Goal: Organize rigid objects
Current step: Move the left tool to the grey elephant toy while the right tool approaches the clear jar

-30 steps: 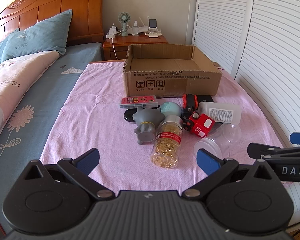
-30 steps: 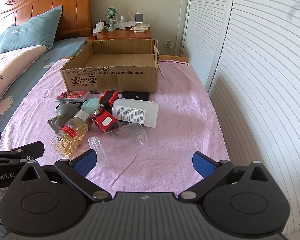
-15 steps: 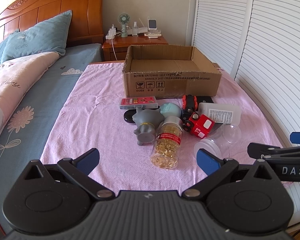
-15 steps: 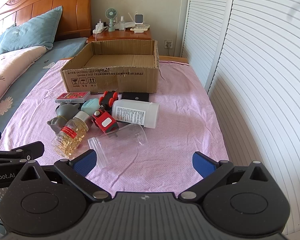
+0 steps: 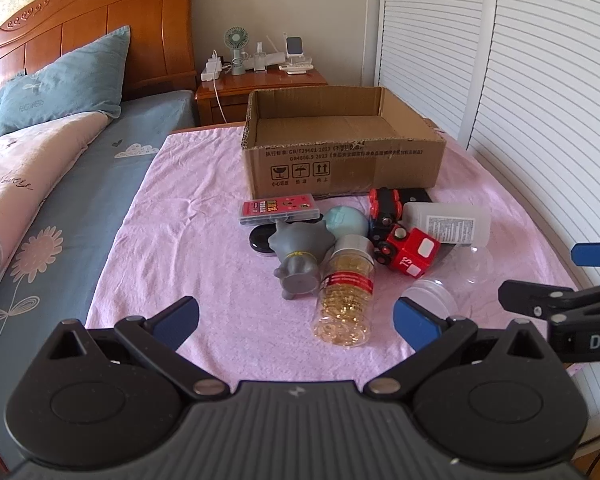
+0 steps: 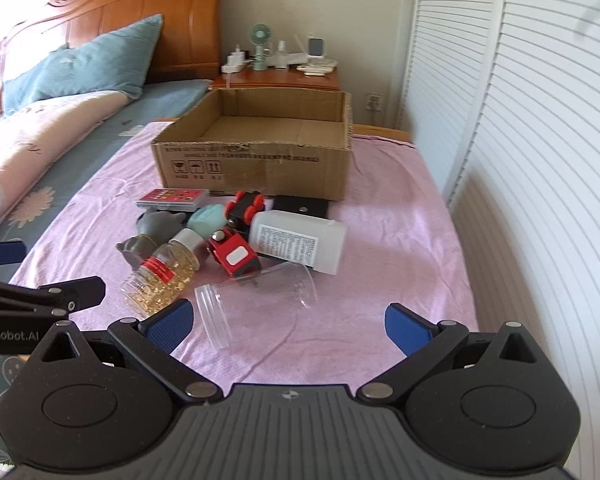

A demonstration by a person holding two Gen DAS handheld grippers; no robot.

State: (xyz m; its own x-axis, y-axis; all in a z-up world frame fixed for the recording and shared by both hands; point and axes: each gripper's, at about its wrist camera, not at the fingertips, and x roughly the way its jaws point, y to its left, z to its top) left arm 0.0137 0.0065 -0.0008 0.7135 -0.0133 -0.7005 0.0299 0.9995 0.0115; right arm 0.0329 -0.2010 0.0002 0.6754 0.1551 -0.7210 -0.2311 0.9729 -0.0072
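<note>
An open, empty cardboard box [image 5: 342,160] [image 6: 260,160] stands at the back of the pink cloth. In front of it lies a pile: a capsule bottle [image 5: 346,284] [image 6: 162,276], a grey toy [image 5: 298,252] [image 6: 150,232], a red toy car [image 5: 408,250] [image 6: 236,258], a white bottle [image 5: 446,222] [image 6: 298,244], a clear jar [image 6: 256,300] [image 5: 444,284], a red card case [image 5: 278,208] [image 6: 172,198], a teal round piece [image 5: 346,220]. My left gripper [image 5: 296,318] is open and empty, short of the pile. My right gripper [image 6: 288,326] is open and empty, near the clear jar.
A bed with a blue pillow [image 5: 60,88] lies to the left. A wooden nightstand [image 5: 260,84] with a small fan stands behind the box. White louvred doors [image 6: 540,140] run along the right. A black flat item [image 6: 300,206] lies by the box.
The right gripper has moved a little forward and left toward the pile. The left gripper has barely moved. Both stay open.
</note>
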